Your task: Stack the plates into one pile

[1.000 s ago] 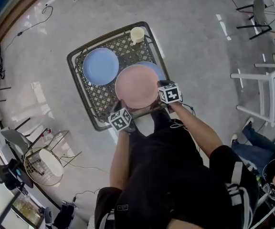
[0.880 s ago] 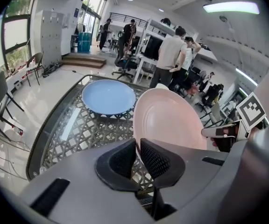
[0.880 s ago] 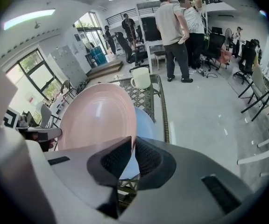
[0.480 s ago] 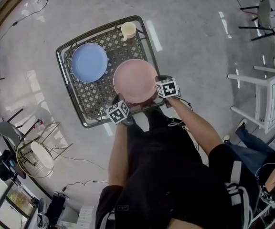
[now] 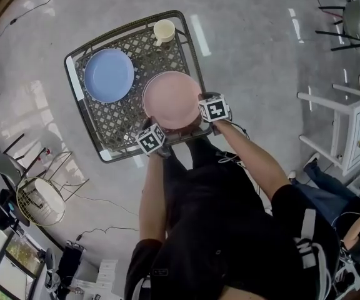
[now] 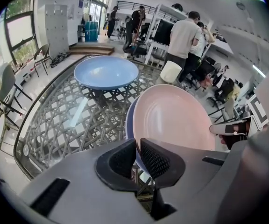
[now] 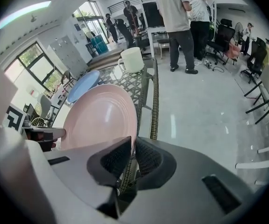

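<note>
A pink plate (image 5: 170, 99) is over the near right part of the lattice metal table (image 5: 120, 120). My left gripper (image 5: 154, 130) is shut on its near left rim and my right gripper (image 5: 201, 109) is shut on its right rim. In the left gripper view the pink plate (image 6: 172, 120) lies over a second blue plate, of which only the rim (image 6: 129, 125) shows, and the left gripper (image 6: 138, 155) pinches the edge. A separate blue plate (image 5: 108, 75) sits at the table's far left. In the right gripper view the right gripper (image 7: 133, 155) clamps the pink plate (image 7: 99, 118).
A cream cup (image 5: 164, 30) stands at the table's far edge. A white frame (image 5: 345, 127) stands on the floor to the right, and a wire basket chair (image 5: 39, 202) to the left. People (image 6: 183, 36) stand beyond the table. Cables (image 5: 95, 205) lie on the floor.
The pink plate has shifted over the second blue plate, which no longer shows in the head view. Both grippers have kept their hold.
</note>
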The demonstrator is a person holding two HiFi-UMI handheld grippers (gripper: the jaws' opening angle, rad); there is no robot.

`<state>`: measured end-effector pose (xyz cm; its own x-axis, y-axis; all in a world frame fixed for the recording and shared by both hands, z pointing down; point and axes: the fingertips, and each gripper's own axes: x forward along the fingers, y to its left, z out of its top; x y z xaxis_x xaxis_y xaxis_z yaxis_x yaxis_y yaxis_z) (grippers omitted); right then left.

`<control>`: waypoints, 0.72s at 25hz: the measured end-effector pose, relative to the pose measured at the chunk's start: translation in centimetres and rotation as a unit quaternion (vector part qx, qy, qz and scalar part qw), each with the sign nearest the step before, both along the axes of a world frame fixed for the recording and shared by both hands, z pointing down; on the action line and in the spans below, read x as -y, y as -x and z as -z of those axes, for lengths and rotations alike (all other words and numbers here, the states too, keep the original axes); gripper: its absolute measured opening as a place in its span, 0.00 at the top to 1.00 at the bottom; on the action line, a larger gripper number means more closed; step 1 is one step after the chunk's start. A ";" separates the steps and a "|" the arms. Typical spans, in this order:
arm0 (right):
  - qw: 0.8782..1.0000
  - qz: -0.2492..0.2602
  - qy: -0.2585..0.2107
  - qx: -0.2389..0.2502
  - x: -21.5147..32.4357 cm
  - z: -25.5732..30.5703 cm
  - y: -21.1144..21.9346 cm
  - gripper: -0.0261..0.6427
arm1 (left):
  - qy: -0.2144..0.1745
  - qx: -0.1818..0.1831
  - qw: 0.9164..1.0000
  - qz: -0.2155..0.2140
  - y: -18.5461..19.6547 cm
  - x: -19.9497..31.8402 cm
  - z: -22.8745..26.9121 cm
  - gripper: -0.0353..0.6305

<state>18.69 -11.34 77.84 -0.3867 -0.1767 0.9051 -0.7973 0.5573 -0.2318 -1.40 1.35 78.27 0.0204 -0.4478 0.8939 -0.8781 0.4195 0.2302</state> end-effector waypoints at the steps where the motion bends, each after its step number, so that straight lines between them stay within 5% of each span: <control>1: 1.000 0.001 0.000 -0.003 0.0 0.1 0.1 0.92 | 0.003 0.001 1.000 0.001 0.1 0.0 -0.1 0.88; 12: 1.000 0.019 -0.009 -0.012 0.2 -0.4 0.6 0.91 | 0.020 0.011 1.000 -0.001 0.3 0.3 -1.2 0.87; 18: 0.999 0.026 -0.036 -0.010 0.5 0.0 0.6 0.85 | 0.014 0.021 1.000 0.016 0.9 0.0 -0.8 0.78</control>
